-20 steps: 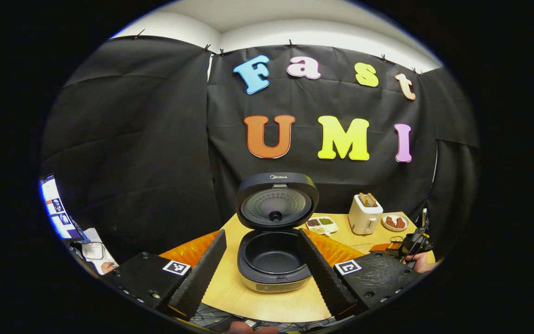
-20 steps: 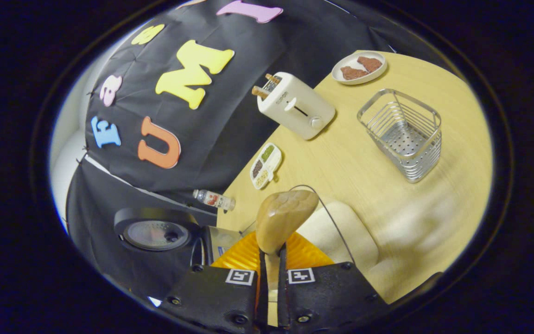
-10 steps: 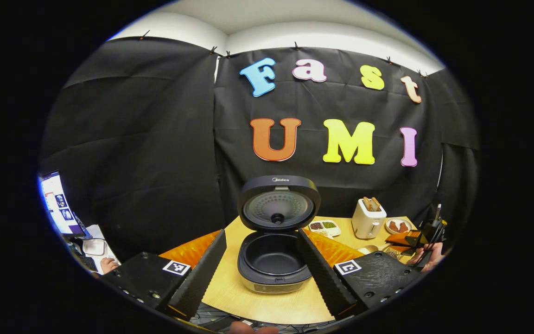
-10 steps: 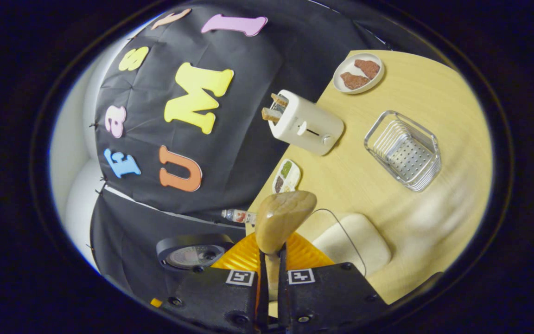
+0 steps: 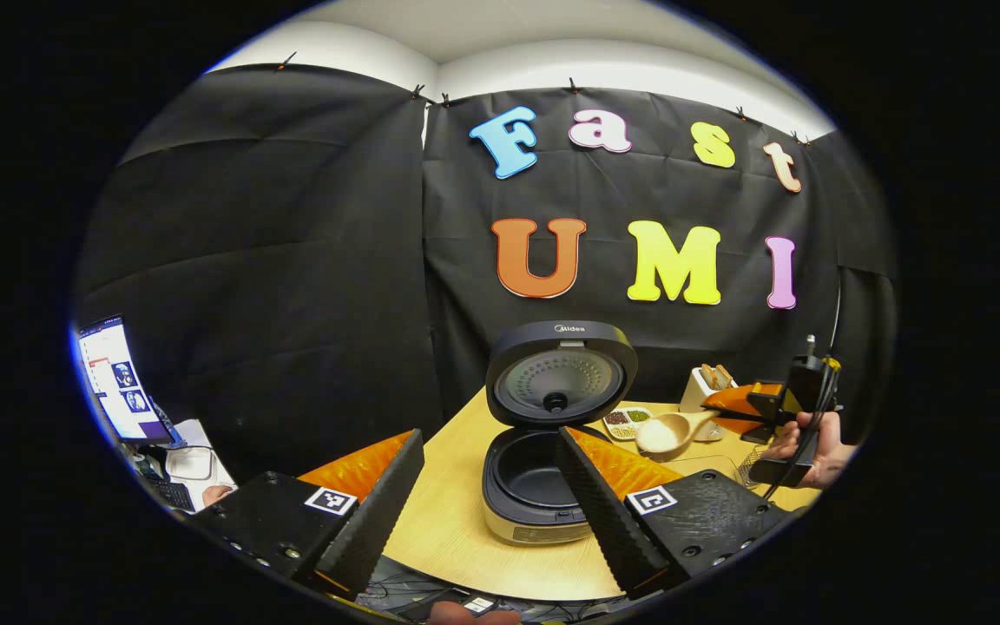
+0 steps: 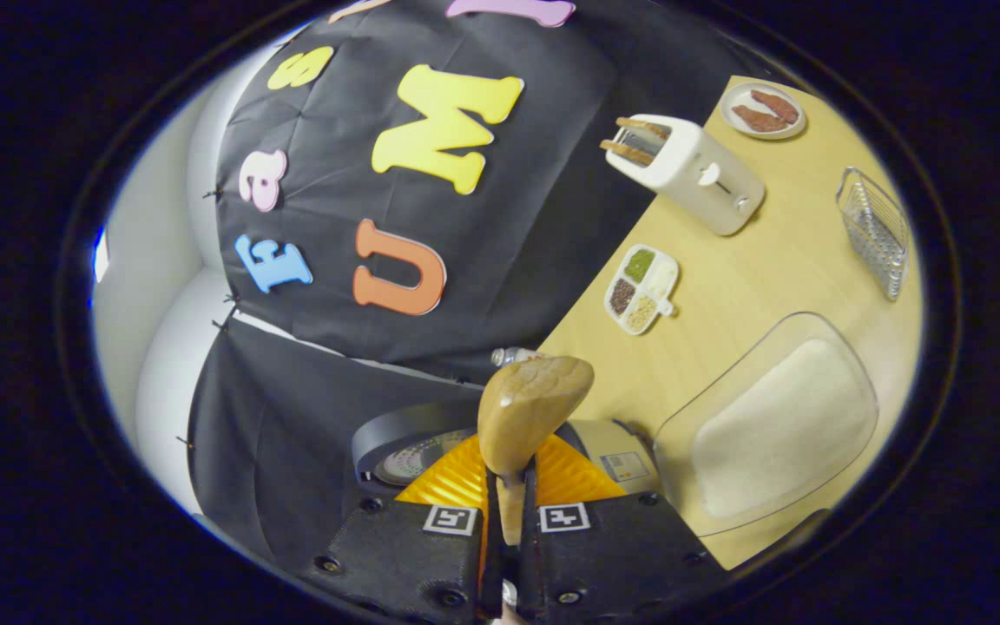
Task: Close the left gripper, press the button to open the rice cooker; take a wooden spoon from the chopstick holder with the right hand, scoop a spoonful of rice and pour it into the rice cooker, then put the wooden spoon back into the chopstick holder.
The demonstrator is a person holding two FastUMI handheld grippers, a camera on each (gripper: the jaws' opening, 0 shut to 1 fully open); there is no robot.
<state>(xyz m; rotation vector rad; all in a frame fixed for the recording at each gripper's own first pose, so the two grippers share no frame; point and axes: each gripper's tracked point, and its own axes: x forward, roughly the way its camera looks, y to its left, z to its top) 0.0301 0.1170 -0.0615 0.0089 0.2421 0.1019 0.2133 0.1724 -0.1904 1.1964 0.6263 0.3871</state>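
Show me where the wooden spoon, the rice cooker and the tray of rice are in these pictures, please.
wooden spoon (image 6: 528,408), right gripper view, on the back of its bowl.
rice cooker (image 5: 533,469), left gripper view, on the inside of its open pot.
tray of rice (image 6: 782,425), right gripper view, on the heap of rice.

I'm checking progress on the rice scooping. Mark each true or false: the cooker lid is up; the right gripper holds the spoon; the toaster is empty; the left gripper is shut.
1. The rice cooker lid is up. True.
2. The right gripper holds the wooden spoon. True.
3. The toaster is empty. False: bread slices stick out of its slots.
4. The left gripper is shut. False: its fingers stand wide apart.
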